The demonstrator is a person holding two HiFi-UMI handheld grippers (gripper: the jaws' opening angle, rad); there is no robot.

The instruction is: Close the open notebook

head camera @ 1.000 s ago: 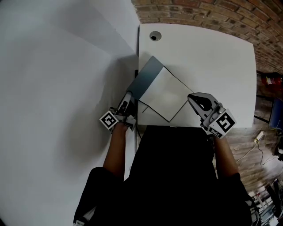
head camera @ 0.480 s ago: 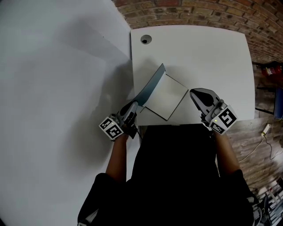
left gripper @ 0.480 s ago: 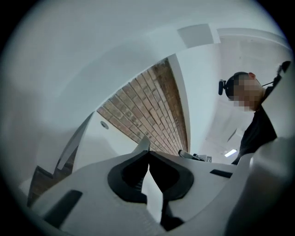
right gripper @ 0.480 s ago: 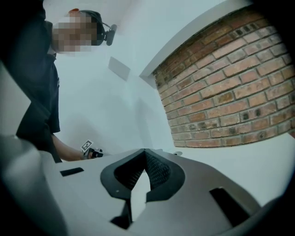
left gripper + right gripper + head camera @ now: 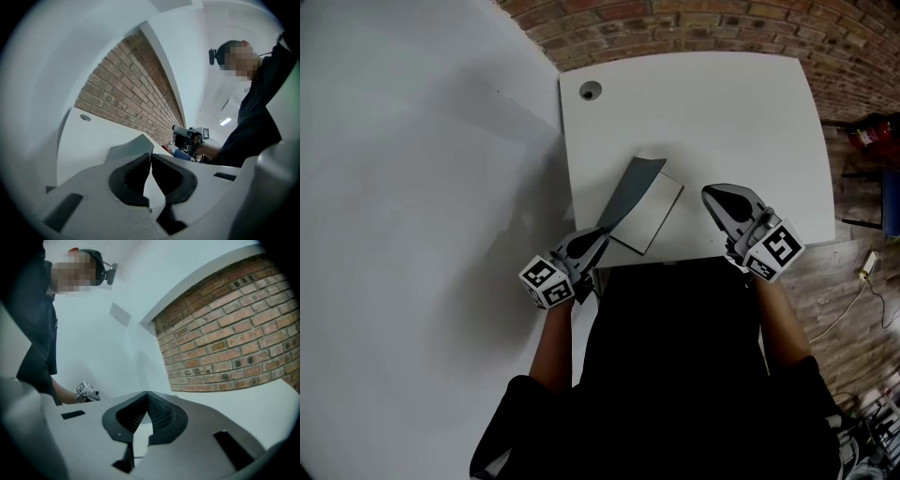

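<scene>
**Table (image 5: 722, 103), head view.** The notebook (image 5: 660, 210) is found low of centre, close to the near edge, turned slantwise with its long side running toward 1 o'clock. It is well apart from the cable hole (image 5: 591, 90) at 11 o'clock.

**Cover.** The grey cover (image 5: 635, 187) is seen raised off the table and standing about on edge along the notebook's 9 o'clock side. One white page is exposed at 3 o'clock of it. Whether the cover is tipped past upright cannot be told from above.

**Left gripper (image 5: 599, 235).** It is placed at 7 o'clock of the notebook, at the cover's near corner. In its own view the jaws are drawn almost together, tips meeting, with a grey slab rising just behind them. This is judged to be a pinch on the cover's thin edge.

**Right gripper (image 5: 713, 195).** It is held at 3 o'clock of the notebook, near it but not touching. The jaws are pressed tip to tip and nothing is carried between them; only bare table is seen through the gap below the tips.

**Progress (judged).**
- The lift is made and the cover is roughly half swung, so the notebook is not yet closed.
- Left to do: the cover is to be carried over toward 3 o'clock, laid flat on the page and let go.
- The right gripper may be needed to steady or press the book, which looks light enough to slide.
</scene>
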